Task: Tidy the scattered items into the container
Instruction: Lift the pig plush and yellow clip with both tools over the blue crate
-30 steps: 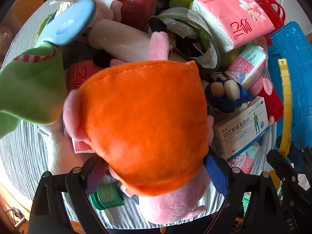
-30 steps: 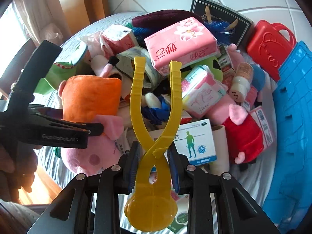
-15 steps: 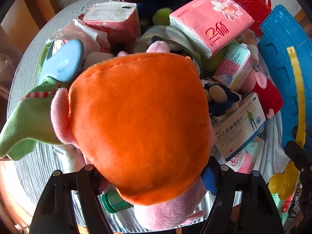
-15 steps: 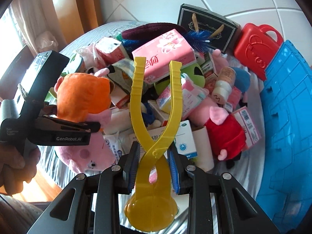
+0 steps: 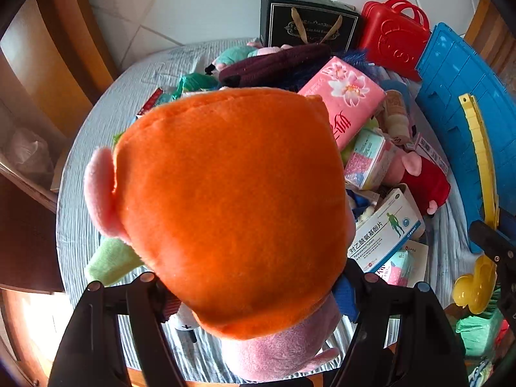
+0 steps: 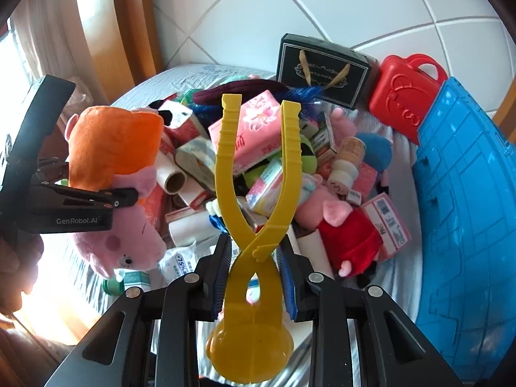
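A pink pig plush in an orange dress [image 5: 232, 200] fills the left wrist view, lifted above the heap on the table, with my left gripper [image 5: 254, 290] shut on its middle. In the right wrist view the same plush [image 6: 113, 148] hangs at the left, head down. My right gripper [image 6: 254, 258] is shut on the crossing of a yellow scissor-style scoop tong [image 6: 225, 161], whose handles point forward and whose round scoop sits near the camera. The blue plastic crate [image 6: 467, 209] stands at the right; in the left wrist view the crate [image 5: 451, 80] lies behind the tong [image 5: 480, 148].
Several items are heaped on the round cloth-covered table [image 5: 106, 122]: a pink tissue pack [image 5: 342, 96], a medicine box [image 5: 383, 229], a red-dressed pig plush [image 6: 348, 238]. A black gift box [image 5: 306, 22] and a red toy case [image 5: 393, 35] stand at the back. A hand [image 6: 19, 258] holds the left gripper.
Both grippers have risen, each carrying its item, so the heap now looks smaller and farther below. The left jaws closed tighter on the plush early on.
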The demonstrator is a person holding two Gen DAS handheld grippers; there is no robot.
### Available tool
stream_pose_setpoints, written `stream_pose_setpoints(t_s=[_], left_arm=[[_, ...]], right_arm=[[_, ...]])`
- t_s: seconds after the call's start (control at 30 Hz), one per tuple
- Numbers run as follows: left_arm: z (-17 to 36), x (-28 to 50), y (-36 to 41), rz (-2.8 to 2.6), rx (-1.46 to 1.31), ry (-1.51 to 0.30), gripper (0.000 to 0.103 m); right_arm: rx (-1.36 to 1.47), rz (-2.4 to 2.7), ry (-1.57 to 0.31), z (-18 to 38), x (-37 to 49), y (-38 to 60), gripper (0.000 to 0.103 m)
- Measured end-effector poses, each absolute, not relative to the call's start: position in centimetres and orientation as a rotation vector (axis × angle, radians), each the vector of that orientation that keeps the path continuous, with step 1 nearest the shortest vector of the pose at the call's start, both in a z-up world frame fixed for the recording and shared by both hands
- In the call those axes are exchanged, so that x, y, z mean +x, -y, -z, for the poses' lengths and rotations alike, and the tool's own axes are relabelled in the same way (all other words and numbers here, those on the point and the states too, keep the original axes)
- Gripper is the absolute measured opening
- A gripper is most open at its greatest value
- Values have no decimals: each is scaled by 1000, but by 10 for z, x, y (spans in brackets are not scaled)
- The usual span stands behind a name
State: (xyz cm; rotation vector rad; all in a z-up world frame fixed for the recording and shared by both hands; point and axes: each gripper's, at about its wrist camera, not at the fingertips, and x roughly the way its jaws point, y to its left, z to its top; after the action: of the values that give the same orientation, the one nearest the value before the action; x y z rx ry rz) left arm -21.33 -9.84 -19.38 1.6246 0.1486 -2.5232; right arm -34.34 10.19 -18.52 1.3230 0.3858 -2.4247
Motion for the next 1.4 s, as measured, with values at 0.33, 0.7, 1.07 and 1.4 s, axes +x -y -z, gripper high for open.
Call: stream_pose_setpoints(t_s=[0.33,0.7,1.07,1.4], left_arm=[[143,-212,85,2580,1466,-86,74],[102,-211,39,2572,1317,-32,74],[70,-225,-29,2581,1259,-74,74],[25,-258,-105,2676,1169,-49,74]], right_arm=[[1286,2482,-322,154,-339,-122,28],[1196,2499,-246,123,-343,-167,28],[1116,2498,-211,87,-352,-239,28],[988,2584,-134,34,-359,-332,28]])
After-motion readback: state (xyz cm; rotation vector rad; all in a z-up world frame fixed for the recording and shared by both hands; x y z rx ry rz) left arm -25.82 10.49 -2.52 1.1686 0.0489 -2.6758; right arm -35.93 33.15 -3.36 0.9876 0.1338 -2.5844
